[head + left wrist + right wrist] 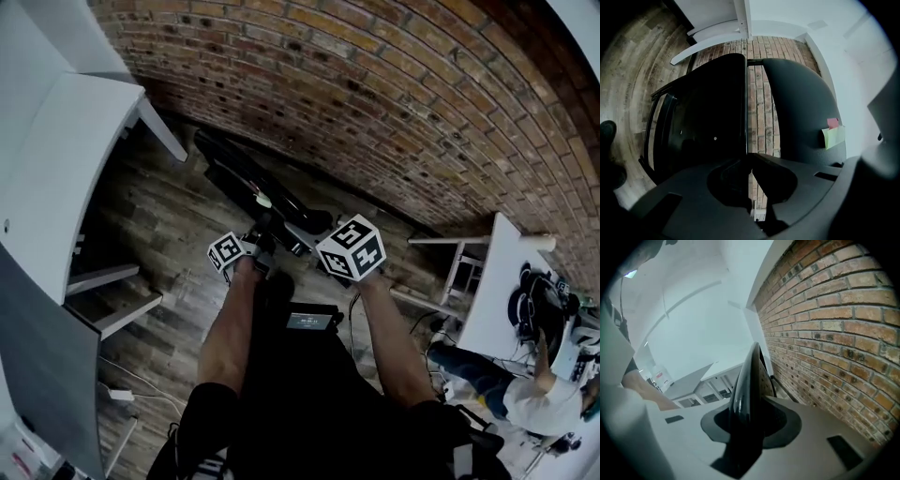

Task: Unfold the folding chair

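Leftmost, a white table stands over the wooden floor. Next to it, the black folding chair sits on that floor at the foot of the brick wall. The left gripper has its jaws together on a thin edge of the chair's dark panel. The right gripper is clamped on a thicker, glossy black edge of the chair.

1. Head view: from the person's head, facing steeply down. Folding chair sits mid-frame, brick wall across the top.
2. Left gripper view: rides the left gripper, looking along its jaws. Chair panel very near, left-centre.
3. Right gripper view: rides the right gripper. Chair edge close, centre; wall at right.
4. All 3 views share chair and wall.
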A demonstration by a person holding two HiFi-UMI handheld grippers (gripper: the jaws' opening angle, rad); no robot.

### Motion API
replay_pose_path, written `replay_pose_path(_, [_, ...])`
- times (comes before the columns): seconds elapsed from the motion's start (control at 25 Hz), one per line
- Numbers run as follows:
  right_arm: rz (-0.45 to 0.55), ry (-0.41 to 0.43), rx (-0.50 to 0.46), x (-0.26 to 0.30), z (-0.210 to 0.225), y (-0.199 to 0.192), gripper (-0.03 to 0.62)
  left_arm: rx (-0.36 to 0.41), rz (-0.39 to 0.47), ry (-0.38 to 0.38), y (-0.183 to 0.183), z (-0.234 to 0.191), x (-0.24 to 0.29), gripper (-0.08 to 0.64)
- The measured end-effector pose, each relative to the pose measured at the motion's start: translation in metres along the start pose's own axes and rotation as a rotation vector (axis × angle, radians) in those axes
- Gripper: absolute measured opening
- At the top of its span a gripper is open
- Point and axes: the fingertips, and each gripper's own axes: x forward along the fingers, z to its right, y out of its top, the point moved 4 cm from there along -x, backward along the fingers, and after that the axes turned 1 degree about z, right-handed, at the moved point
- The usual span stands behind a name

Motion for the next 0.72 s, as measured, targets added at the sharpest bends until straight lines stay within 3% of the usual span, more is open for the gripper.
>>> replay_pose_path(0.36, [0.066, -0.101, 0.136, -0.024, -0.024, -0.027, 0.115, 0.020, -0.164, 0.020, -0.026, 0.003, -0.024, 0.025])
replay_pose_path(0.72, [0.098, -0.228, 0.216, -0.018, -0.084, -0.047, 0.114, 0.021, -0.314, 0.014, -0.029, -0.004, -0.069, 0.025])
